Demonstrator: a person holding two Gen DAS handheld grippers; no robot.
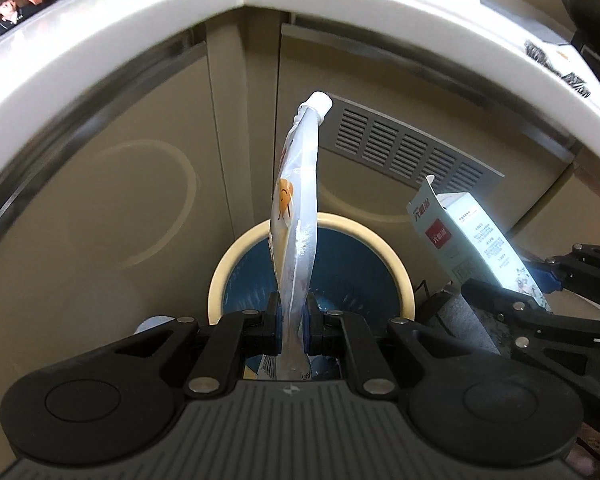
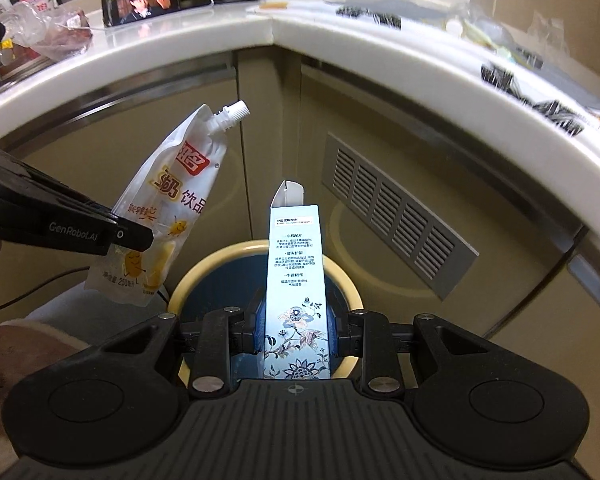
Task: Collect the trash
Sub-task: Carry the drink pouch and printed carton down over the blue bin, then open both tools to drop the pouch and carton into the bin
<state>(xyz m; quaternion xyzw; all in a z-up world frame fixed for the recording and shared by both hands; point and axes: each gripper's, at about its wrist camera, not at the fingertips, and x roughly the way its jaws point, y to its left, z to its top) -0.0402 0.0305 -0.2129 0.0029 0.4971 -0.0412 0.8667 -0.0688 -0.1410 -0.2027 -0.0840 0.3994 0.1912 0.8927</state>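
My left gripper (image 1: pixel 293 312) is shut on a white spouted drink pouch (image 1: pixel 298 200) with a white cap and holds it upright above a round bin (image 1: pixel 220 276) with a cream rim and blue liner. My right gripper (image 2: pixel 296 320) is shut on a tall pale-blue carton (image 2: pixel 296 272) with a flower print, its top flap open, also above the bin (image 2: pixel 180 284). The carton shows at the right in the left wrist view (image 1: pixel 472 244), and the pouch (image 2: pixel 168 208) and left gripper (image 2: pixel 136 236) show at the left in the right wrist view.
The bin stands on the floor against beige corner cabinets with a grey vent grille (image 2: pixel 396 208). A white countertop (image 2: pixel 380 40) curves above, carrying plastic bags, black clips, snack packs and a phone (image 2: pixel 148 6). A cable lies on the floor at the left.
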